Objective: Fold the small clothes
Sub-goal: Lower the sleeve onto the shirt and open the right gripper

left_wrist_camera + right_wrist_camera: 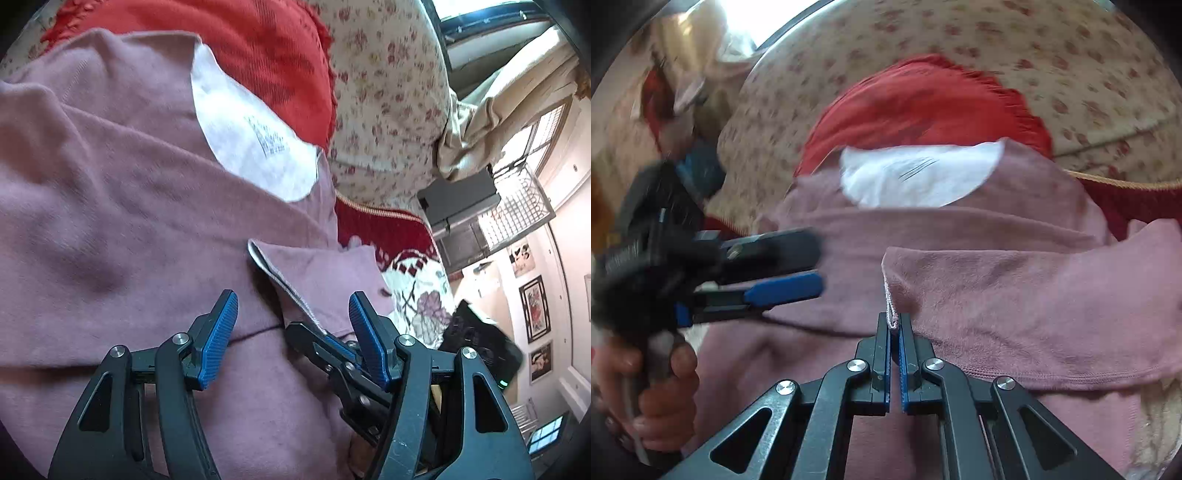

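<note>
Two grippers are working one pink top (110, 192), which is lying spread on the bed (388, 92) over a red garment (266, 48). I'm clamping my right gripper (894, 325) on the hem of the sleeve (1015, 306), fingers (882, 354) shut tight on a thin bit of edge, and I'm carrying that sleeve across the body of the top. My left gripper (293, 312) is hanging over the chest with its fingers apart, gripping nothing; the sleeve's end is lying just by its right-hand finger (364, 325).

Risk, as I'm judging it: I'm pinching only the hem's very edge, so a quick pull could be sliding it out and dropping the sleeve crooked. Dragging could also be bunching the body underneath, since nothing is pinning it down. And both grippers are crowding the same spot, so they may be bumping.

Sleeve is sitting right at my right fingertips, draping off to the right; the white neck lining (919, 173) is lying well beyond, toward the red garment.
</note>
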### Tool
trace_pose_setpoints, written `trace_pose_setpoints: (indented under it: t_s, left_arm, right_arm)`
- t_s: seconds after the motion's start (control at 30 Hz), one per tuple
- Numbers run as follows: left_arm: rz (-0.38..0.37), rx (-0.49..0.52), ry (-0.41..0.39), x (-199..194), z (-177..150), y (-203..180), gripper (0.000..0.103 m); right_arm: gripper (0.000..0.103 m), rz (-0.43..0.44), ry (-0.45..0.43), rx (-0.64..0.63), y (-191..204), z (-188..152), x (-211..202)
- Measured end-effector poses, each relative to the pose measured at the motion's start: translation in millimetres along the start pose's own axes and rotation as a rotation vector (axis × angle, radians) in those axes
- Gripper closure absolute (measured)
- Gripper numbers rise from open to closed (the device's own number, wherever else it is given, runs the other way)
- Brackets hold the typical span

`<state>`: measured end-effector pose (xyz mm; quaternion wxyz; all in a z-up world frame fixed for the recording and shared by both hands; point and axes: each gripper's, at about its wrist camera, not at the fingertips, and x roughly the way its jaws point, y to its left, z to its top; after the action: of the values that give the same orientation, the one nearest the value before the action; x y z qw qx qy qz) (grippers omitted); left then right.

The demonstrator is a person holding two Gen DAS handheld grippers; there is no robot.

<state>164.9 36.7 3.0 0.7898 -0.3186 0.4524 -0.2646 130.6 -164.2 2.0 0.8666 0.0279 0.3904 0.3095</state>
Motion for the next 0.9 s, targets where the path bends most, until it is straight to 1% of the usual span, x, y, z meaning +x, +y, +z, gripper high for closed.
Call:
trace_pose_setpoints:
  t_s: [0.07,0.2,0.33,0.43,0.57,0.6,0.63,0.7,0.73,0.77,0.83,0.9]
  left_arm:
    - [-0.015,0.005,0.017,2,-2,-2,0.041]
    - [-0.034,0.029,0.044,6,-7,-7,0.041]
    - [-0.023,0.041,0.053,8,-9,-6,0.041]
    - [-0.009,0.035,0.048,9,-10,-2,0.041]
    - [0.006,0.015,0.049,12,-8,3,0.041]
    - [0.007,0.015,0.048,13,-8,4,0.041]
    - [0.011,0.020,0.044,13,-8,4,0.041]
    - [0.018,0.033,0.042,14,-9,2,0.041]
    - [0.024,0.043,0.040,15,-10,1,0.041]
    - [0.030,0.052,0.037,15,-10,0,0.041]
    - [0.047,0.080,0.029,16,-12,-3,0.041]
    - [0.075,0.116,0.018,17,-13,-7,0.041]
  right_arm:
    - [0.100,0.016,-0.016,-0.006,6,2,-3]
    - [0.100,0.016,-0.025,-0.052,15,2,-6]
    - [0.100,0.019,-0.033,-0.123,30,6,-9]
    - [0.100,0.031,-0.030,-0.188,41,1,-10]
    - [0.099,0.001,-0.010,-0.217,44,-3,-5]
    - [0.098,0.003,-0.008,-0.217,43,-4,-6]
    - [0.095,0.004,-0.014,-0.214,43,-4,-8]
    - [0.080,0.008,-0.024,-0.199,38,-5,-13]
    - [0.077,0.001,-0.022,-0.188,34,-5,-16]
    - [0.075,-0.003,-0.021,-0.181,33,-6,-19]
    - [0.075,-0.009,0.001,-0.158,22,-7,-26]
    - [0.075,-0.047,0.035,-0.148,9,-7,-35]
